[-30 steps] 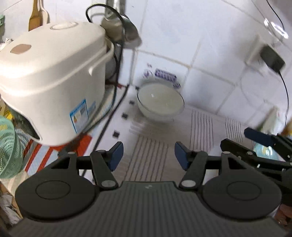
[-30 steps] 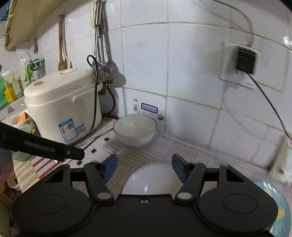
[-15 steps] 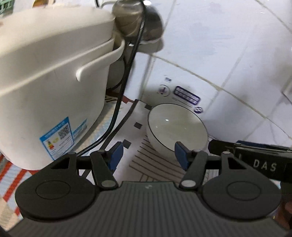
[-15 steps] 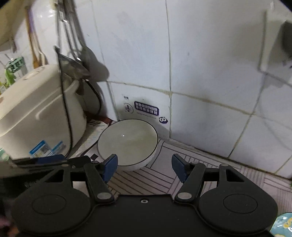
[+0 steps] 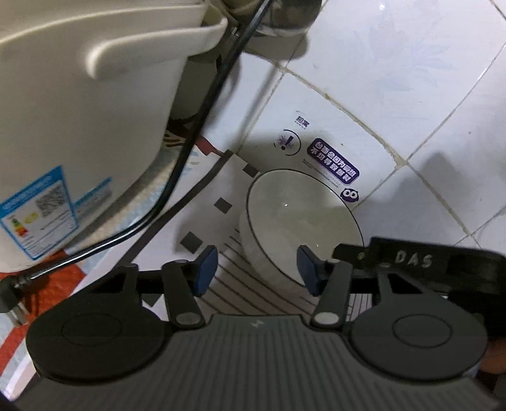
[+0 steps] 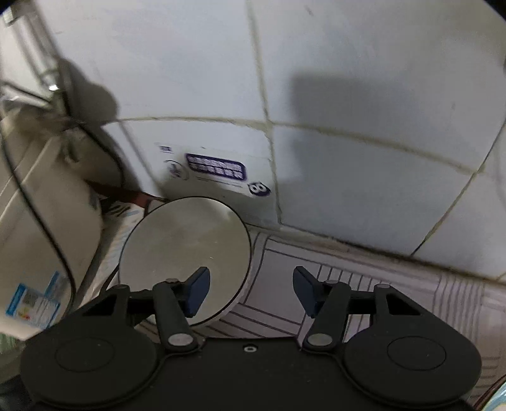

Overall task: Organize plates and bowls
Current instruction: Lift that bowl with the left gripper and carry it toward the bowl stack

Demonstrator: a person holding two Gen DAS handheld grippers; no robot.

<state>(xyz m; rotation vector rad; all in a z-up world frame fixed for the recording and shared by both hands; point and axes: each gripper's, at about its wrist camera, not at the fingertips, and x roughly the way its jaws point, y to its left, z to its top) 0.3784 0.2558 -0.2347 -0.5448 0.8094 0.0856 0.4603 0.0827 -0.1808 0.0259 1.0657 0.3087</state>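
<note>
A white bowl [image 5: 294, 218] with a thin dark rim stands on a patterned mat, close to the tiled wall. My left gripper [image 5: 257, 272] straddles its near left rim, one pad over the inside and one outside the wall. Its jaws are closing and the pads do not touch the bowl. In the right wrist view my right gripper [image 6: 251, 291] straddles the right rim of the same bowl [image 6: 183, 246]. Its jaws are also closing, with a gap on both sides. Part of the right gripper's black body [image 5: 411, 262] shows beside the bowl in the left wrist view.
A large white rice cooker [image 5: 79, 126] stands just left of the bowl, and its black cord [image 5: 186, 164] runs down across the mat [image 5: 221, 202]. The tiled wall with a purple sticker [image 5: 333, 166] is right behind the bowl. A metal ladle [image 5: 284, 15] hangs above.
Both grippers have come down and in toward the bowl, the right one swinging left. Each now straddles a side of the rim. Both pairs of jaws have narrowed slightly.
</note>
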